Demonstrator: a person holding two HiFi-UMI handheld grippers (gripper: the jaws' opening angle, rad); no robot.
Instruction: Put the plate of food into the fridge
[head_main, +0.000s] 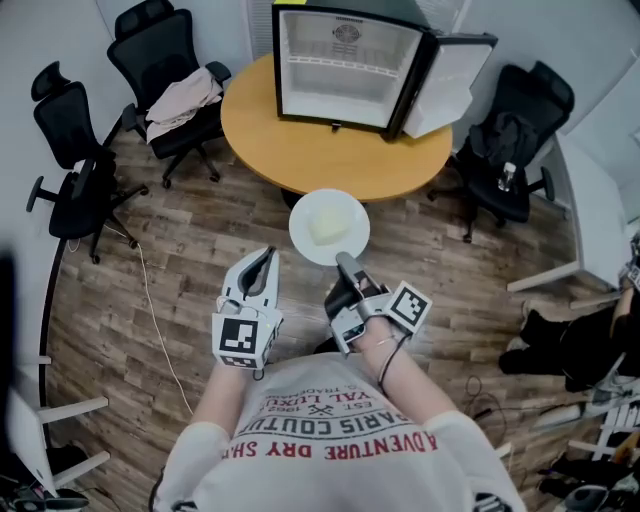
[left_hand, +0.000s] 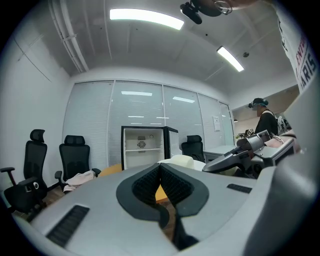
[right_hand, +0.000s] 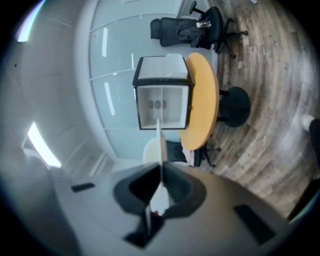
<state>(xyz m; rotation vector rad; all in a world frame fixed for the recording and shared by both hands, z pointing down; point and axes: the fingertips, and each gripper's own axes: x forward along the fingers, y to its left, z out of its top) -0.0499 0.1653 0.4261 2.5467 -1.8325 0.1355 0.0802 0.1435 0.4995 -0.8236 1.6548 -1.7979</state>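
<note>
A white plate (head_main: 303, 238) with a pale block of food (head_main: 330, 222) hangs level over the wood floor, in front of the round table (head_main: 300, 145). My right gripper (head_main: 345, 262) is shut on the plate's near rim. In the right gripper view the plate (right_hand: 161, 145) shows edge-on between the pads. The small fridge (head_main: 345, 70) stands on the table with its door (head_main: 450, 80) swung open to the right and its white inside bare. My left gripper (head_main: 265, 255) floats left of the plate, shut with nothing in it; its pads (left_hand: 150, 182) meet at the tips.
Black office chairs ring the table: one with cloth heaped on it (head_main: 185, 100), one at the far left (head_main: 75, 170), one at the right (head_main: 510, 140). A white desk (head_main: 590, 200) stands at the right. A person (left_hand: 262, 120) stands in the distance.
</note>
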